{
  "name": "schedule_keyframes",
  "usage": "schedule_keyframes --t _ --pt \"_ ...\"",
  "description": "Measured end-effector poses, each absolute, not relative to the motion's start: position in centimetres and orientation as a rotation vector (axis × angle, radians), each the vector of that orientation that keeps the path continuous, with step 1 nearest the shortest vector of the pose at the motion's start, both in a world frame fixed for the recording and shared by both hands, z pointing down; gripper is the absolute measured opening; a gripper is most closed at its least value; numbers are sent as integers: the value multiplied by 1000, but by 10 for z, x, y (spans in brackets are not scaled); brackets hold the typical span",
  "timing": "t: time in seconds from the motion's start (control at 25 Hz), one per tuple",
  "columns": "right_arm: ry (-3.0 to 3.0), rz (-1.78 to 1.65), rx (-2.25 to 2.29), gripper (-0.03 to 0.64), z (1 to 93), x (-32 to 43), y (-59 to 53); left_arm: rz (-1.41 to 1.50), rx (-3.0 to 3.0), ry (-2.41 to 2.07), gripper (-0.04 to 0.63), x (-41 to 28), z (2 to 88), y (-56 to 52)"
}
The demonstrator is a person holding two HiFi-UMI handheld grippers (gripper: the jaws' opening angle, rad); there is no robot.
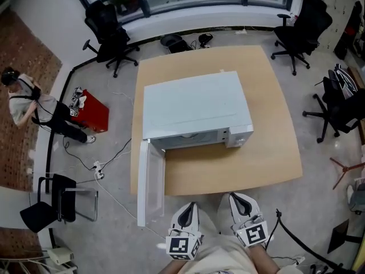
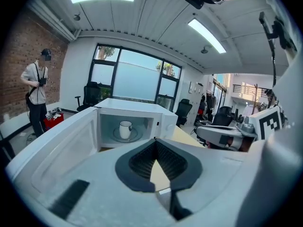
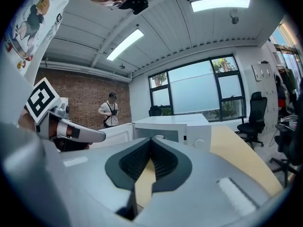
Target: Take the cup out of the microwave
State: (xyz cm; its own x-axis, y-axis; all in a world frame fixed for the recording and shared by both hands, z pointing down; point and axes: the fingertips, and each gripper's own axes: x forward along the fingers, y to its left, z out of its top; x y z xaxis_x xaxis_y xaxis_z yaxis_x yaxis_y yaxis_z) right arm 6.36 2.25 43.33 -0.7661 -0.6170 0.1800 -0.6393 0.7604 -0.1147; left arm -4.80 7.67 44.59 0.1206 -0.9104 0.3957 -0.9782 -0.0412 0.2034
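A white microwave [image 1: 197, 110] stands on a wooden table [image 1: 268, 147], its door [image 1: 151, 181] swung open toward the near left. In the left gripper view a white cup [image 2: 125, 129] stands upright on the glass plate inside the cavity. My left gripper [image 1: 190, 207] and right gripper [image 1: 236, 198] hover side by side just off the table's near edge, both well short of the microwave. The left gripper [image 2: 155, 143] is shut with nothing in it and points at the open cavity. The right gripper [image 3: 151, 141] is also shut and empty, and faces the microwave [image 3: 173, 126].
A person [image 1: 34, 110] stands on the floor at the left beside a red box [image 1: 91, 110]. Black office chairs [image 1: 111, 36] [image 1: 302, 24] sit behind the table, another chair [image 1: 57, 204] at the near left. Cables trail across the floor left of the table.
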Motion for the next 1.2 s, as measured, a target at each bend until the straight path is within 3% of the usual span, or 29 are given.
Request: schedule_keyframes --t 1.12,1.2 --pt "-2720 283 1012 6 511 -12 -84 274 1933 -1962 3 -123 530 -59" --pt "-2704 296 1006 6 519 -12 -83 266 1931 -1963 56 -125 536 -63"
